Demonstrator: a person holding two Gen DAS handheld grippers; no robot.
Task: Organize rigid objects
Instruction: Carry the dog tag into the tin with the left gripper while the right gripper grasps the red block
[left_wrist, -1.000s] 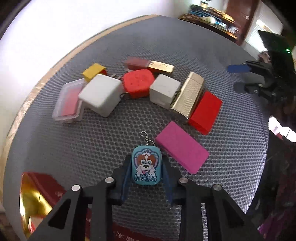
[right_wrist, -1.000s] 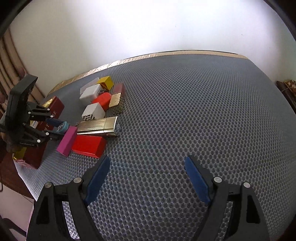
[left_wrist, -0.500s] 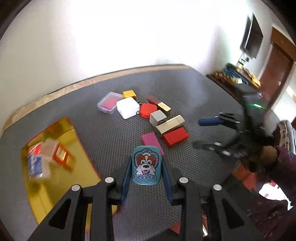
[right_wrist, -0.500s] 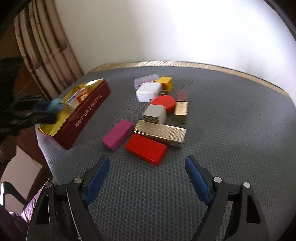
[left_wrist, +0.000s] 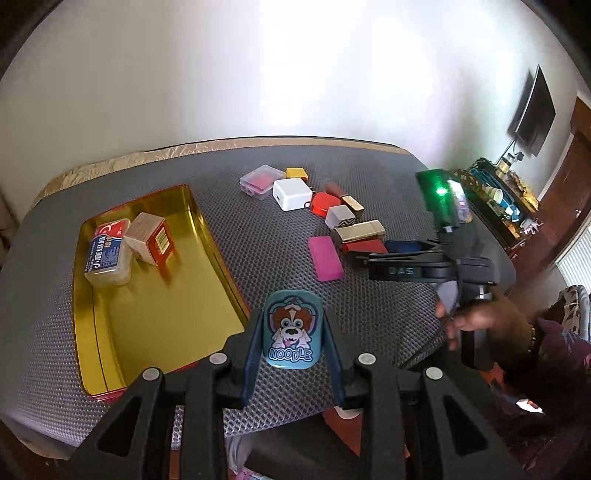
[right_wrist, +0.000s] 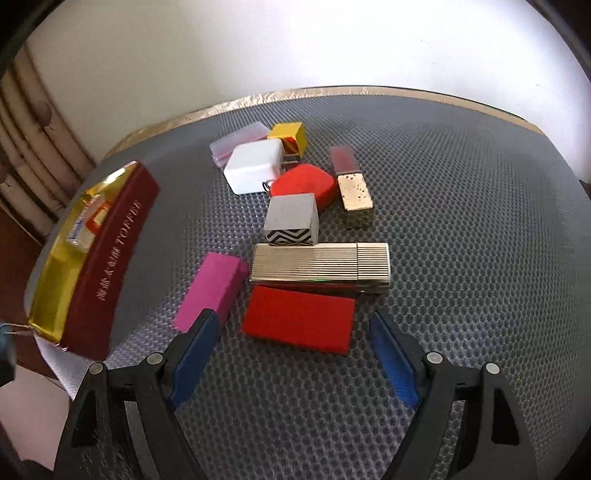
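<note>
Both claws show plainly: the left gripper (left_wrist: 293, 339) pinches a blue dog-face tag (left_wrist: 292, 334) marked NOODLE between its blue pads, held above the near edge of the grey honeycomb mat (right_wrist: 461, 229), just beside the near right corner of the tin. The right gripper (right_wrist: 291, 354) stands spread wide, its blue fingers (right_wrist: 194, 354) on either side of the red flat box (right_wrist: 299, 319) without touching it; the left finger's tip overlaps the near end of the pink block (right_wrist: 212, 290).

On the mat, the gold-lined red toffee tin (left_wrist: 147, 280) lies open at the left and holds a clear-lidded box with a blue and red label (left_wrist: 107, 253) and a gold and red carton (left_wrist: 149, 238) side by side at its far end.

To the right of the tin sits the loose cluster. A ribbed gold case (right_wrist: 319, 266) lies just behind the red flat box, touching it. Behind that stands a grey block with a zigzag face (right_wrist: 291, 219), then a white charger cube (right_wrist: 255, 170) and a red rounded case (right_wrist: 304, 182). A lipstick with a gold cap (right_wrist: 351, 182) lies at the right of the group. At the far end rest a clear case with a red insert (left_wrist: 258, 181) and a small yellow box (right_wrist: 290, 134).
</note>
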